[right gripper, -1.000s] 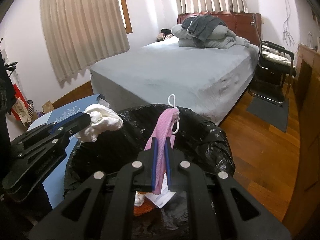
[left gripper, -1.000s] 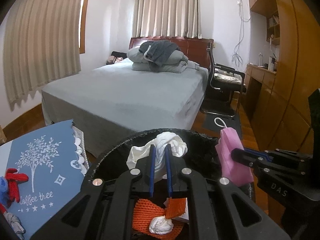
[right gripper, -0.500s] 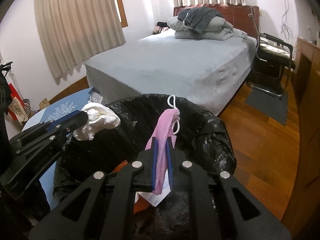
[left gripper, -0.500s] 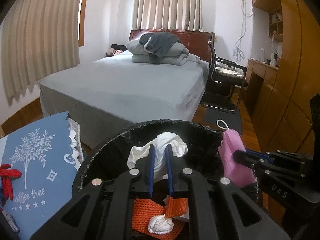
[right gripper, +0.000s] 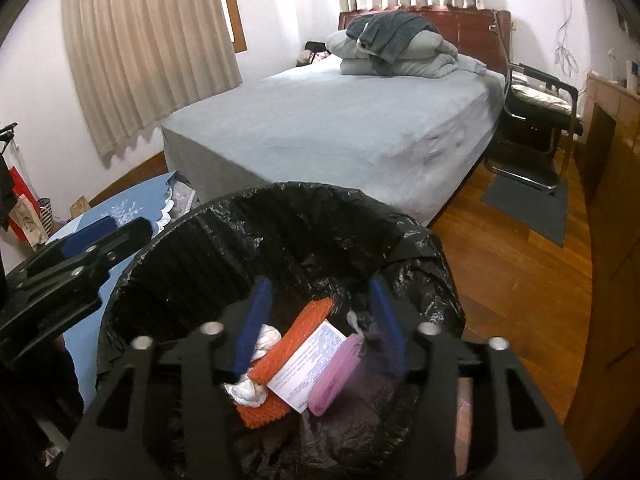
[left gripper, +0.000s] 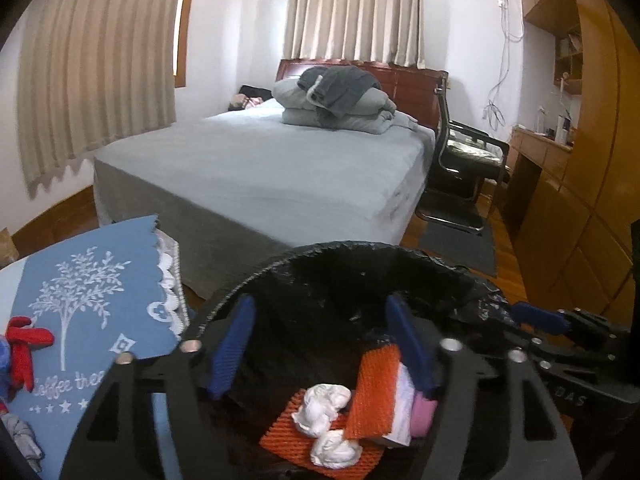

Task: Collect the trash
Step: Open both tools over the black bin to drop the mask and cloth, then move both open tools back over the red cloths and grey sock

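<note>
Trash: crumpled white tissue wads (left gripper: 326, 420), an orange foam net sleeve (left gripper: 372, 392), a printed white card (right gripper: 308, 368) and a pink fabric face mask (right gripper: 336, 376) all lie at the bottom of the bin, touching one another.
Bin: a round waste bin lined with a crinkled black plastic bag (right gripper: 280, 232) — it stands on the wooden floor (right gripper: 512, 280) just beside the foot of the bed.
Left gripper (left gripper: 320, 344): its blue-padded jaws are opening, spread above the bin mouth, with nothing pinched between them.
Right gripper (right gripper: 320, 320): jaws opening too, blue pads apart over the bin, gripping nothing — the mask lies below them.
Table: a blue cloth with a white tree print and lace edge (left gripper: 80, 300) sits left of the bin, a red knitted item (left gripper: 24, 344) on it.
Room: a bed with a grey sheet (left gripper: 260, 172) carries folded grey bedding (left gripper: 336, 104); a black chair (left gripper: 464, 160) stands beside it, beige curtains (left gripper: 92, 60) behind.
</note>
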